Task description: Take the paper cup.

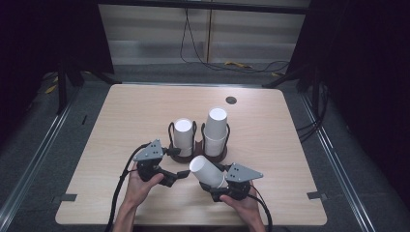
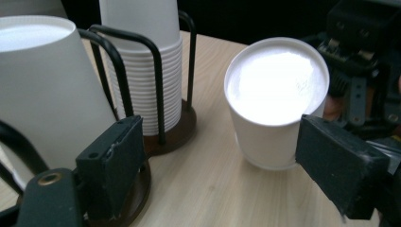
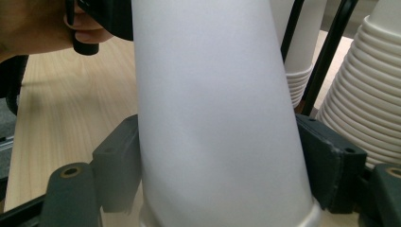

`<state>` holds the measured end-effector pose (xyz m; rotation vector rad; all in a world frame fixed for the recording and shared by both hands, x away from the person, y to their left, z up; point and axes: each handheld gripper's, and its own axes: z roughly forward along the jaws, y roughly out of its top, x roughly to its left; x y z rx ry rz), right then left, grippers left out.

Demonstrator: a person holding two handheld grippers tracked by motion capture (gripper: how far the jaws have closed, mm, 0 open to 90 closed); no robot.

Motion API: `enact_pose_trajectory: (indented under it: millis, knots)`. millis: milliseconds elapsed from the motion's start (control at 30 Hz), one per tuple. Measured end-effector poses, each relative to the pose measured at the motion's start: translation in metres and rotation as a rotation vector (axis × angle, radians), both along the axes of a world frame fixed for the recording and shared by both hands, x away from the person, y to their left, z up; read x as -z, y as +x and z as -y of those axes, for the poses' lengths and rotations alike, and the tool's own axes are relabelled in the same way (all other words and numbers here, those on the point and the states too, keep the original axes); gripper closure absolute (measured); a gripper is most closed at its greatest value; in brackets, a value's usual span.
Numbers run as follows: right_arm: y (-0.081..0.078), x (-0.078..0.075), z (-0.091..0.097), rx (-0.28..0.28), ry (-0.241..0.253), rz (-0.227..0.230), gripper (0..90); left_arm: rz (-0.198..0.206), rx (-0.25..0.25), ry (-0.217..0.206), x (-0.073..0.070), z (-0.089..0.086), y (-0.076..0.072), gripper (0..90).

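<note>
From the high view, your right gripper (image 1: 223, 181) grips a single white paper cup (image 1: 207, 170) near the front middle of the pale wooden table (image 1: 121, 121), the cup lying tilted with its closed base pointing up and toward the left. Your left gripper (image 1: 180, 175) sits just beside that cup on its left, jaws spread and holding nothing. Behind both tools stands a dark wire cup rack on a round brown base (image 1: 198, 153), carrying two stacks of upturned white paper cups: a shorter left stack (image 1: 183, 134) and a taller right stack (image 1: 215, 130). A small dark round grommet (image 1: 231, 100) is set in the tabletop farther back.

In the left gripper view, your two black jaws stand wide apart with bare table between them. The white cup (image 2: 276, 101) lies just ahead of the right-hand jaw, its flat base facing the camera; whether that jaw touches it cannot be told. The rack's wire loops (image 2: 156, 90) and the ribbed stacked rims (image 2: 142, 78) rise at the left.

In the right gripper view, your jaws are closed against the cup's smooth white wall (image 3: 213, 118), one pad on each side, close to the rolled rim. The ribbed stack (image 3: 364, 113) shows at the right, your left hand (image 3: 38, 28) at the upper left.
</note>
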<state>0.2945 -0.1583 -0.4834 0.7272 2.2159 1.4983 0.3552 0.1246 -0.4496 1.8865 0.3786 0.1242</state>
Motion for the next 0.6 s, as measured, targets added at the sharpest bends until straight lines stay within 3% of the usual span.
enact_pose_trajectory:
  millis: [167, 333, 600]
  knots:
    - [0.002, -0.002, 0.002, -0.004, -0.022, -0.024, 23.9, -0.008, 0.011, 0.009, 0.003, -0.002, 0.000, 17.0]
    - [0.003, -0.005, 0.002, -0.021, -0.050, -0.042, 24.0, -0.018, 0.016, -0.015, 0.002, -0.004, -0.001, 16.1]
    - [0.010, -0.015, -0.002, -0.045, -0.094, -0.057, 24.1, -0.018, 0.029, 0.014, -0.004, -0.007, -0.002, 16.5]
